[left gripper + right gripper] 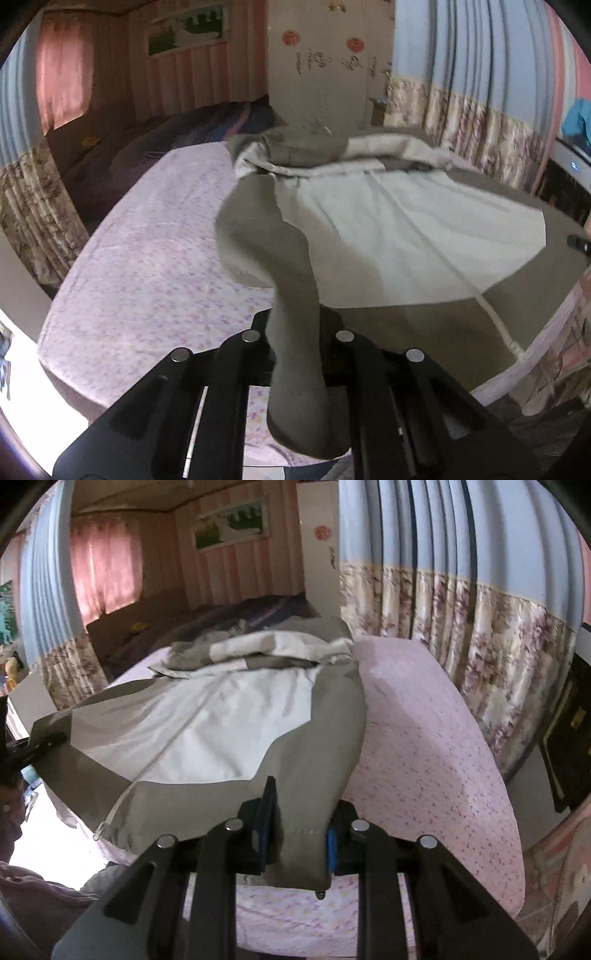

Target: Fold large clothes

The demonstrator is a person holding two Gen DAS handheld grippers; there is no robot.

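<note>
A large grey and white jacket (pixel 388 229) lies spread on a bed with a pink floral sheet (pixel 147 258). Its hood end is bunched at the far side, and a white zipper runs down its front. My left gripper (pixel 295 332) is shut on a grey corner of the jacket's near hem. My right gripper (pixel 301 830) is shut on the other grey hem corner of the jacket (pixel 207 731), with blue pads (pixel 330 849) showing beside the cloth. The left gripper's tip (pixel 44 738) shows at the left edge of the right wrist view.
The pink sheet (pixel 424 768) extends to the right of the jacket. Floral curtains (pixel 480 646) hang on the right. A dark quilt (pixel 207 125) lies at the far end of the bed. A white wardrobe (pixel 317 74) stands behind.
</note>
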